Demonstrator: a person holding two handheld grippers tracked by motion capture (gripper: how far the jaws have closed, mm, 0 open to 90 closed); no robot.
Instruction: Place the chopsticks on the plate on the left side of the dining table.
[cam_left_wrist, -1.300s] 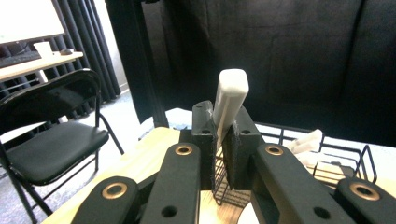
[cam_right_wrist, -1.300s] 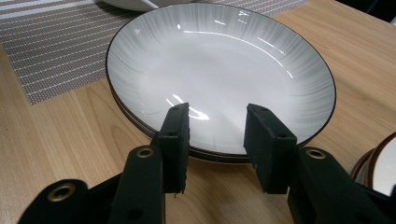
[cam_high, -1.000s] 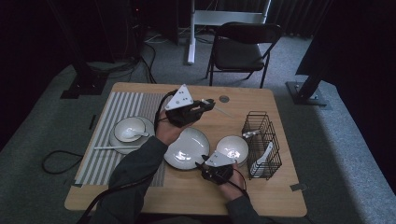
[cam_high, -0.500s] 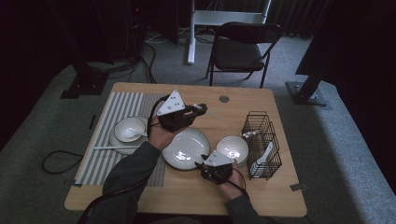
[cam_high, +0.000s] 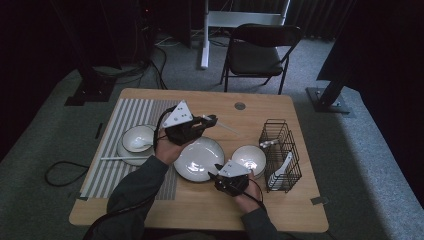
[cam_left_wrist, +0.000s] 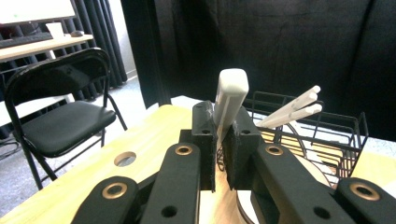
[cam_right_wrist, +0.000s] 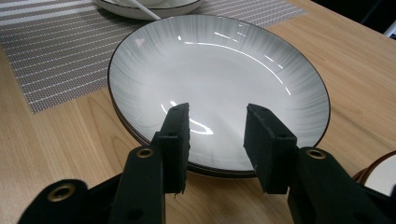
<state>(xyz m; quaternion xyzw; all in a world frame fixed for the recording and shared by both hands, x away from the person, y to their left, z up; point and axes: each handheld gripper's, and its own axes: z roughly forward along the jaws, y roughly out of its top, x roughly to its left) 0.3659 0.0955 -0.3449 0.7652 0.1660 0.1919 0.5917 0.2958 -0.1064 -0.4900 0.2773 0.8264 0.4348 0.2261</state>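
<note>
The left gripper (cam_high: 207, 121) is clamped on a white utensil (cam_left_wrist: 229, 100) by its handle, jaws narrow around it, lifted above the wooden surface (cam_high: 210, 205) and pointing toward the wire basket (cam_high: 281, 152), probably so it can be dropped in with the white pieces there. The right gripper (cam_right_wrist: 215, 140) hangs low with jaws partly apart and empty at the near rim of the large plate (cam_right_wrist: 215, 88). A small bowl (cam_high: 248, 159) sits just beside the basket; another bowl (cam_high: 136, 142) rests on the striped mat (cam_high: 107, 162).
</note>
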